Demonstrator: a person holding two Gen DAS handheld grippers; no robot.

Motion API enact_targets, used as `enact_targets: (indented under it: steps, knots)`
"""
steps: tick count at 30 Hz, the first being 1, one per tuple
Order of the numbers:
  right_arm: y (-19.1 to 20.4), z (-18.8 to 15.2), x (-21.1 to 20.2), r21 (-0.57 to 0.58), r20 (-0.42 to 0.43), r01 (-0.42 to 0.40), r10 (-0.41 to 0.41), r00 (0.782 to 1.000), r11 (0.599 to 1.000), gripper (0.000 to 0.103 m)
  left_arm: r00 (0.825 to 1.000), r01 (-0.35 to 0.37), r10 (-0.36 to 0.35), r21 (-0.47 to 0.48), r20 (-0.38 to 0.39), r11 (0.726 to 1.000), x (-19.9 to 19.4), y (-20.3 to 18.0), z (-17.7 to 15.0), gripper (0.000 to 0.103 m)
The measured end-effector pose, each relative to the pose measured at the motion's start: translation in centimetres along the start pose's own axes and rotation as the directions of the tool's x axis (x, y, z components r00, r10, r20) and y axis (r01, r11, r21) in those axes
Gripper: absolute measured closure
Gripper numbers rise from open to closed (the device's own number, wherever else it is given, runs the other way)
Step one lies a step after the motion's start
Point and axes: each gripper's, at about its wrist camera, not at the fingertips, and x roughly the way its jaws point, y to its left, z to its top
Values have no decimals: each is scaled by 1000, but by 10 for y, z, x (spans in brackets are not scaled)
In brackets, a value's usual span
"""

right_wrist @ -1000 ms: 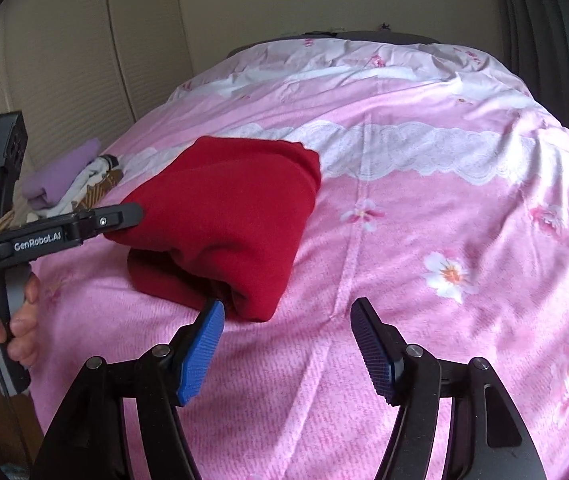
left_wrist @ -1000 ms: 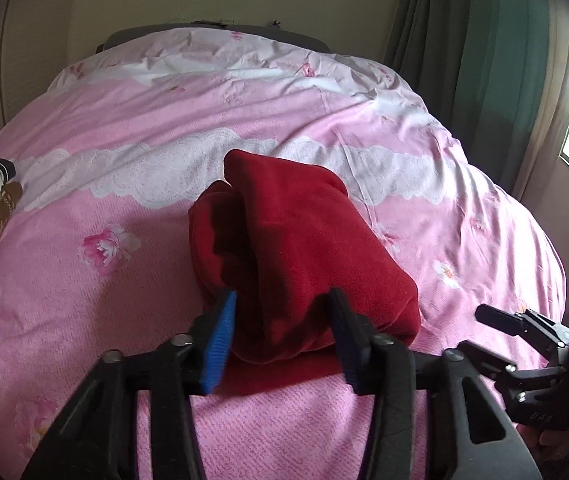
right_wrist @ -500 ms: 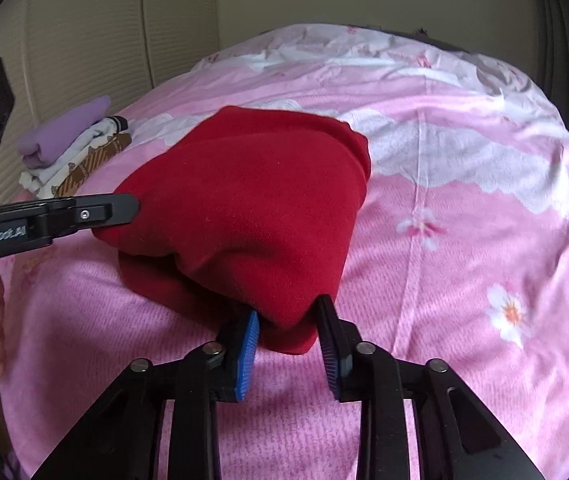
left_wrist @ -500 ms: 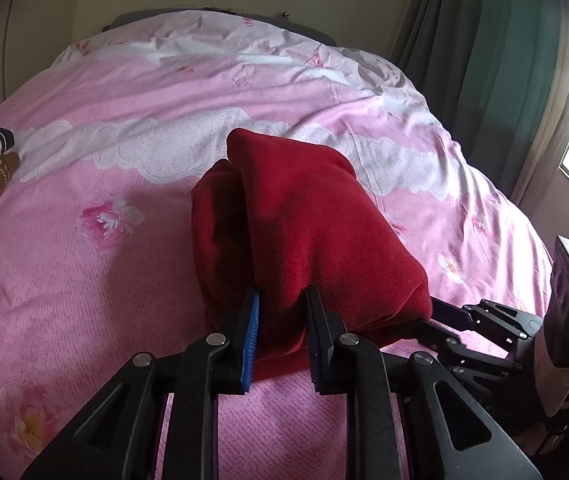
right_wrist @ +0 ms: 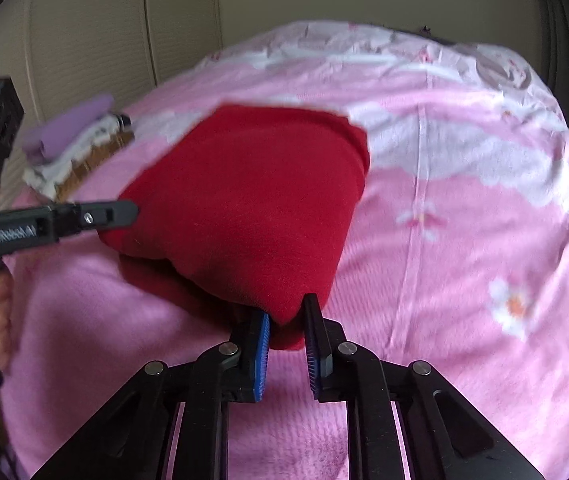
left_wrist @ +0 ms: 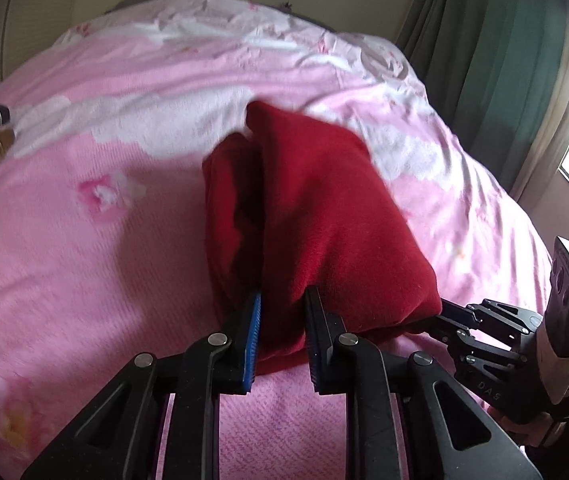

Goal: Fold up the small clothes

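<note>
A folded red fleece garment [left_wrist: 316, 224] lies on the pink bedspread, its near edge raised. My left gripper [left_wrist: 282, 312] is shut on the garment's near left corner. My right gripper [right_wrist: 286, 314] is shut on the near right corner of the same garment [right_wrist: 252, 204]. The right gripper also shows in the left wrist view [left_wrist: 480, 320] at the garment's right edge, and the left gripper shows in the right wrist view [right_wrist: 120, 212] at its left edge. The fabric between the jaws hides the pads' inner faces.
The pink floral bedspread [left_wrist: 84, 264] covers the whole bed. A pile of folded clothes with a purple piece on top [right_wrist: 72, 140] lies at the left edge of the bed. Green curtains [left_wrist: 496, 52] and a window are on the right.
Both grippers have closed on the red garment's near corners and raised that edge a little. One second ago both were open at the garment's near edge.
</note>
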Motion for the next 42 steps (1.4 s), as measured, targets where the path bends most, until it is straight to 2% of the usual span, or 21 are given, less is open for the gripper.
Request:
enact_targets:
  steps: [4,6,8,10,12,16,20,25,26,29,33,36,40,42]
  knots:
    - [6,2,-5,-22,7,16,-16,1000,1000,82,1000,-20,20,-4,25,1000,-4,-6,-2,81]
    - [7,6,-11,-24,15,27,-27,1000,999,72,999,-23,24,-19,36,1000,-12,-9,0,79]
    - [7,8,-15,-16,29,53,-53,998,998,63,998,-45,46,-36,46,998,-21,-12,2,71]
    - [4,9,-20,18,32,42,-42,999,999,54,996,-63,66,-57,56,996,-28,-13,2,51]
    - [-1,8,-28,63,46,22,-25,999,998,48,995,-70,77,-96,70,993,-38,-14,-1,43]
    - [-8,7,-45,101,77,21,-29,997,995,29,992,-100,114,-193,61,976,-49,-14,-5,27]
    - [-24,9,-58,159,91,3,-18,996,987,22,990,-100,127,-328,61,939,-56,-16,-12,19]
    - [-58,11,-60,284,93,-76,51,994,956,21,989,-102,140,-448,53,888,-55,-19,-19,17]
    - [-66,11,-58,323,94,-106,80,992,940,21,990,-90,132,-488,52,868,-53,-20,-20,17]
    - [-87,11,-51,414,107,-188,158,982,890,20,992,-76,121,-544,47,835,-49,-22,-22,15]
    - [-104,14,-39,486,117,-251,222,968,837,20,988,-78,139,-584,61,808,-44,-26,-21,13]
    - [-108,20,-31,485,113,-265,241,964,833,19,989,-69,137,-620,62,782,-37,-21,-24,12]
    - [-110,27,-18,469,104,-280,262,959,837,19,993,-39,107,-689,57,724,-25,-13,-33,12]
    - [-113,30,-9,475,104,-299,285,953,827,19,994,-32,96,-701,52,713,-17,-11,-37,12]
